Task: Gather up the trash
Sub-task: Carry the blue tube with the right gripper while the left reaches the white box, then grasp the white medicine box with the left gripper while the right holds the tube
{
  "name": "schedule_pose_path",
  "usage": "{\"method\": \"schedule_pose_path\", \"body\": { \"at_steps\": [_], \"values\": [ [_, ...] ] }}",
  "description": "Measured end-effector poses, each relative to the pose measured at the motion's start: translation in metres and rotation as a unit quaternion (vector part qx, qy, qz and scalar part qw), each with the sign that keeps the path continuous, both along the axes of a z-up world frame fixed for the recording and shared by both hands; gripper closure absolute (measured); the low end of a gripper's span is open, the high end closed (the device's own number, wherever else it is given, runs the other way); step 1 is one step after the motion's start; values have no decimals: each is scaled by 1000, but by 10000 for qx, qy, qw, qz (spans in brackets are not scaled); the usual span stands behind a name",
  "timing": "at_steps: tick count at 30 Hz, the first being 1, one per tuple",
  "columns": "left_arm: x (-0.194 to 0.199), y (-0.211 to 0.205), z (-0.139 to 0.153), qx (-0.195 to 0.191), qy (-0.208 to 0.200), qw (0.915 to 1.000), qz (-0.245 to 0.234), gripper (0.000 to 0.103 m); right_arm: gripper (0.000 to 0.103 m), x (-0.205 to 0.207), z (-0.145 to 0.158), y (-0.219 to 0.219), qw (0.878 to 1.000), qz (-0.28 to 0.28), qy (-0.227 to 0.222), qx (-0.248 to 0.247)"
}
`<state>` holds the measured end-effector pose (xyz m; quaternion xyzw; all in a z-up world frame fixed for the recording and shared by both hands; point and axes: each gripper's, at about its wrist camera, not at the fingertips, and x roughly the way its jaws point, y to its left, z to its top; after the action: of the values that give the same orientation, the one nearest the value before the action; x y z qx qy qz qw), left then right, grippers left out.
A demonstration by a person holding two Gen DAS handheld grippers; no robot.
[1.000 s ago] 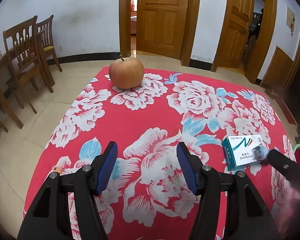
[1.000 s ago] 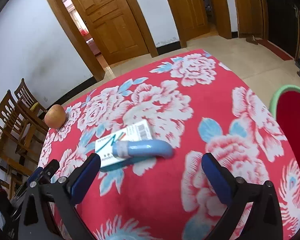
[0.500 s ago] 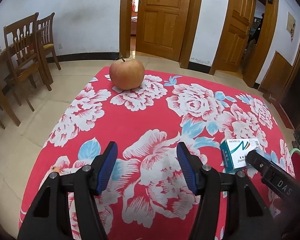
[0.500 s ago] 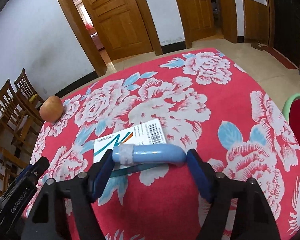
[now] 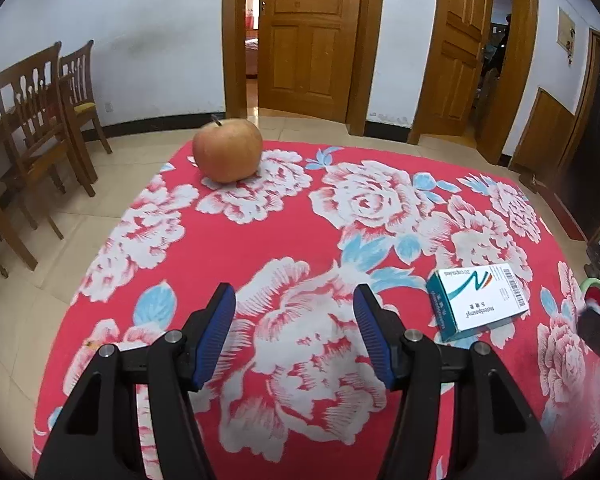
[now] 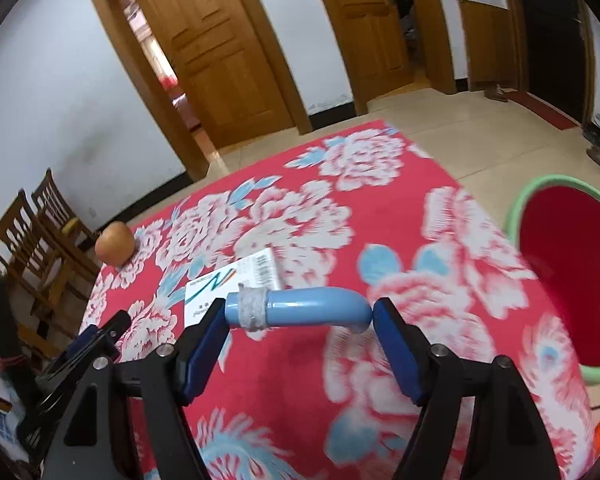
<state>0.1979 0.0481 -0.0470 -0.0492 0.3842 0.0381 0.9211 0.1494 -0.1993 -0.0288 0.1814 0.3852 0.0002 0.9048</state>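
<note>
My right gripper (image 6: 298, 314) is shut on a light blue curved tube (image 6: 300, 312) with grey tape round one end, held lengthwise between the pads above the cloth. A white and teal medicine box (image 6: 236, 280) lies on the red floral tablecloth behind it; it also shows in the left wrist view (image 5: 476, 300). A red bin with a green rim (image 6: 572, 280) stands off the table's right edge. My left gripper (image 5: 294, 320) is open and empty over the cloth, left of the box.
An apple (image 5: 227, 150) sits at the far edge of the table (image 5: 284, 220); it also shows in the right wrist view (image 6: 115, 243). Wooden chairs (image 5: 40, 120) stand to the left. Wooden doors (image 5: 312, 36) line the far wall.
My right gripper closed on the blue tube and lifted it off the medicine box, swinging right toward the red bin. The left gripper stayed open and drifted slightly.
</note>
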Motion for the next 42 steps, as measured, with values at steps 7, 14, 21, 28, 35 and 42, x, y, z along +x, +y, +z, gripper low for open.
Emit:
{"method": "schedule_pose_path", "body": {
  "at_steps": [7,14,21,28,35,42],
  "values": [
    [13,-24,-1,19,455,9976,-531,42,27,-44,4,-41,9997,-217,-98,38],
    [20,-46,-10,345,660,9950,-664,42,27,-76,7,-76,9983,-529,-224,74],
    [16,-83,-9,261,574,9920,-1097,42,27,-88,-2,-102,9969,-700,-183,294],
    [10,-129,-16,212,634,9841,-1644,42,27,-98,2,-118,9953,-854,-312,340],
    [3,-160,-8,190,502,9755,-2135,42,27,-105,4,-131,9937,-986,-387,355],
    [24,-177,1,663,433,9716,-2232,35,27,-106,2,-146,9918,-1141,-394,410]
  ]
}}
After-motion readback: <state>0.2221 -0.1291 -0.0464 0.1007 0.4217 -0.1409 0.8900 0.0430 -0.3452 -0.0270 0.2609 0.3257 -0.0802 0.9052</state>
